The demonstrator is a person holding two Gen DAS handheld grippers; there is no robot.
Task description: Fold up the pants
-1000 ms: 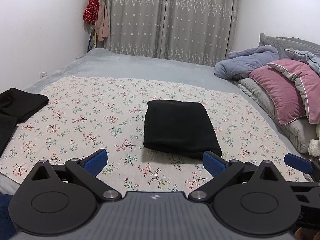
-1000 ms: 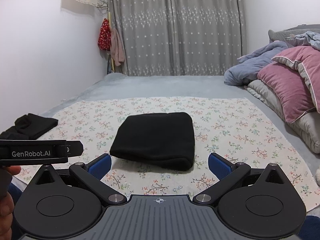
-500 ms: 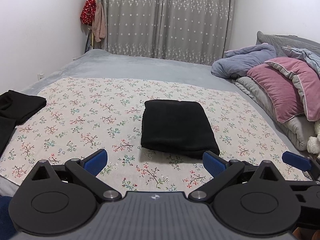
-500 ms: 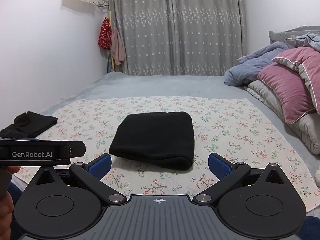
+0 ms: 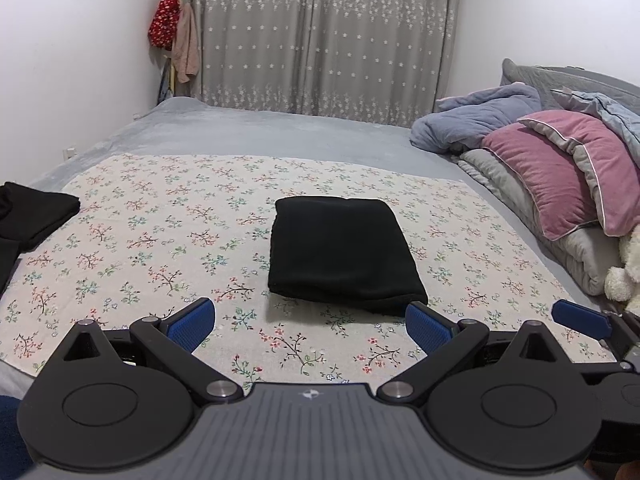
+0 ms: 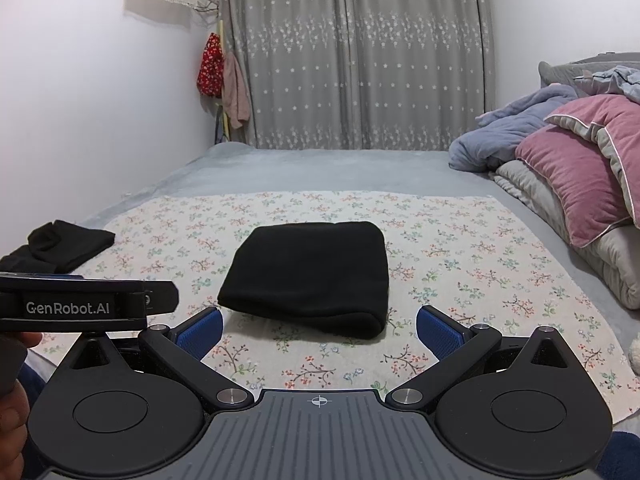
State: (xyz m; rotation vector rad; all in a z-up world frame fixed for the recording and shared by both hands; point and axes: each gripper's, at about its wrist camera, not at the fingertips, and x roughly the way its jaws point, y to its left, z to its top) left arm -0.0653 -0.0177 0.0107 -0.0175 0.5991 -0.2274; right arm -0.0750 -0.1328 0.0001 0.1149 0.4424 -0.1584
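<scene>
Black pants (image 5: 340, 252) (image 6: 312, 272) lie folded into a compact rectangle in the middle of a floral sheet (image 5: 160, 232) (image 6: 460, 264) spread over the bed. My left gripper (image 5: 310, 326) hovers open near the front edge, short of the pants, nothing between its blue pads. My right gripper (image 6: 318, 332) is likewise open and empty, just in front of the folded bundle. The left gripper's body shows at the left edge of the right wrist view, and a blue fingertip (image 5: 580, 322) of the right gripper shows in the left wrist view.
More black clothing (image 5: 32, 212) (image 6: 68, 244) lies at the sheet's left edge. Pink and grey pillows (image 5: 560, 176) (image 6: 580, 172) and a blue blanket are piled on the right, with a white plush toy (image 5: 624, 268). Grey curtains hang behind the bed. A hand (image 6: 12, 412) shows at the left.
Both views have tilted up and pulled back slightly, so the folded pants sit a little lower and farther. Both grippers have stayed open and empty.
</scene>
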